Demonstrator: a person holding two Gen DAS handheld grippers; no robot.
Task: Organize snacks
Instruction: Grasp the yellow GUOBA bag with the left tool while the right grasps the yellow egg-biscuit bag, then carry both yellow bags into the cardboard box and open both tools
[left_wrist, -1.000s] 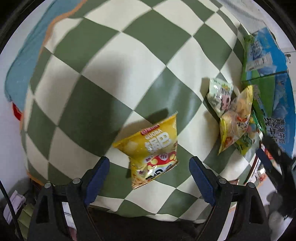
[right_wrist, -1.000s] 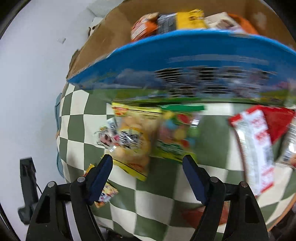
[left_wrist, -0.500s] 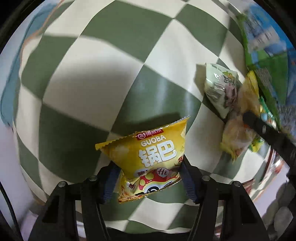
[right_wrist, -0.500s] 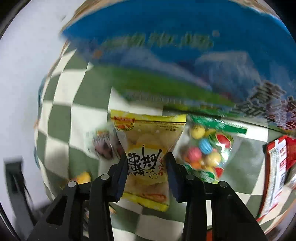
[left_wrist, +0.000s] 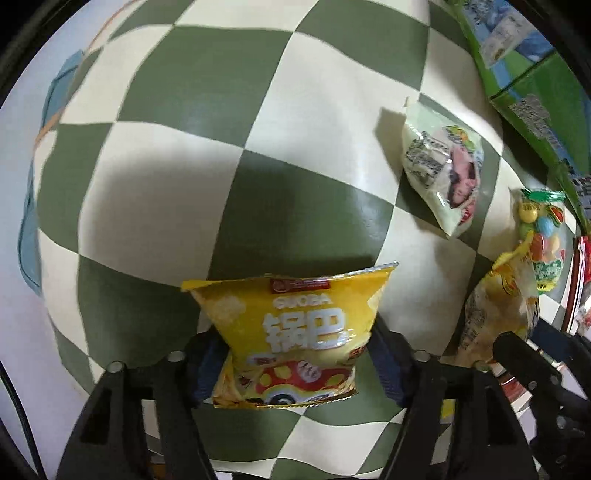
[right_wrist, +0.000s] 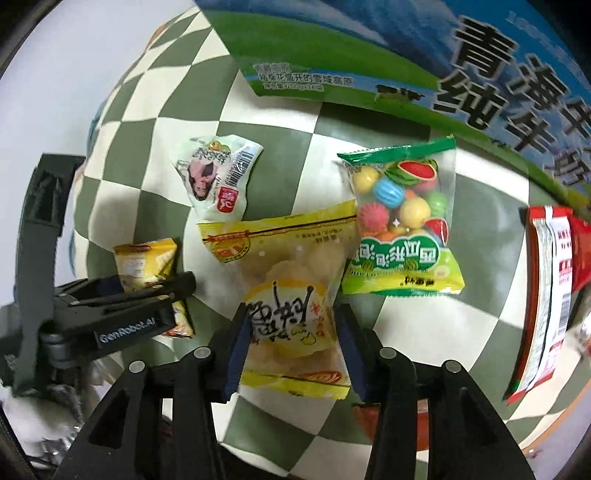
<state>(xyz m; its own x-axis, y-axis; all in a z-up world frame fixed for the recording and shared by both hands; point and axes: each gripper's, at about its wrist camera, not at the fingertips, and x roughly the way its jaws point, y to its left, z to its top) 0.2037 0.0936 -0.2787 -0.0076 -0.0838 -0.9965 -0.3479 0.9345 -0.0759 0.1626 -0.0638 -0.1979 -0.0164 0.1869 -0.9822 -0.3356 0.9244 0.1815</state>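
Left wrist view: the left gripper (left_wrist: 295, 354) is clenched on the guoba bag (left_wrist: 291, 332), pinching its lower half from both sides, with the top seal sticking out ahead of the fingers over the checked cloth (left_wrist: 229, 122). Further right lie the pale pouch (left_wrist: 443, 166) and, near the edge, the candy bag (left_wrist: 543, 236), both loose on the cloth. In the right wrist view the right gripper (right_wrist: 291, 339) grips the puff bag (right_wrist: 288, 295) across its middle; this bag sits between the pale pouch (right_wrist: 214, 181) and the candy bag (right_wrist: 402, 225), and its top corner seems to touch the candy bag, though distortion makes that uncertain. The red packet (right_wrist: 546, 288) lies apart at the far right, and the box (right_wrist: 406, 55) stands behind.

Risk, as I judge it: both bags are air-filled and slick, so a squeeze on the puffy body could let them slip out or crush the contents. Lifting the puff bag may drag its neighbour. The two grippers are close and could collide.
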